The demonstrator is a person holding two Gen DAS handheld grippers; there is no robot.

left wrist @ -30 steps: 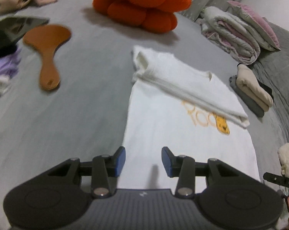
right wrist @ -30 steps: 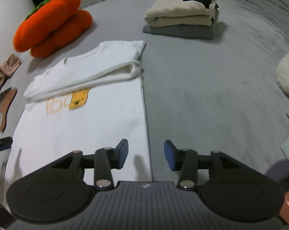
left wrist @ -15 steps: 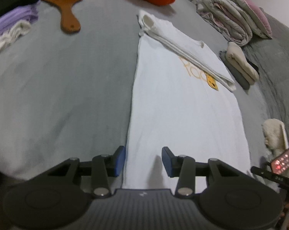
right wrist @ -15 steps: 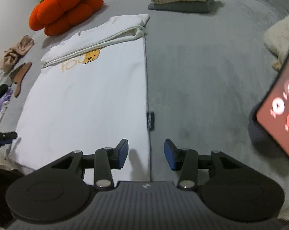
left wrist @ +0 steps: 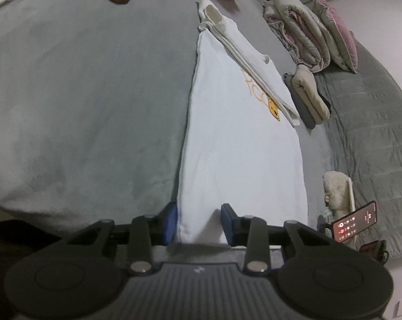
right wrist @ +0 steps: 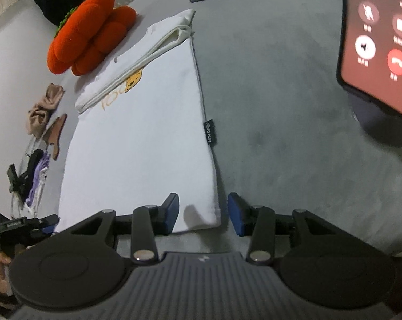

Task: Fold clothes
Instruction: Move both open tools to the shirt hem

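Left tongs (left wrist: 198,222) narrowing, right tongs (right wrist: 202,213) released, apparently astride the T-shirt (left wrist: 235,146) hem corners.

One white T-shirt (left wrist: 241,154), one orange cushion (right wrist: 88,32), one phone (right wrist: 379,40).
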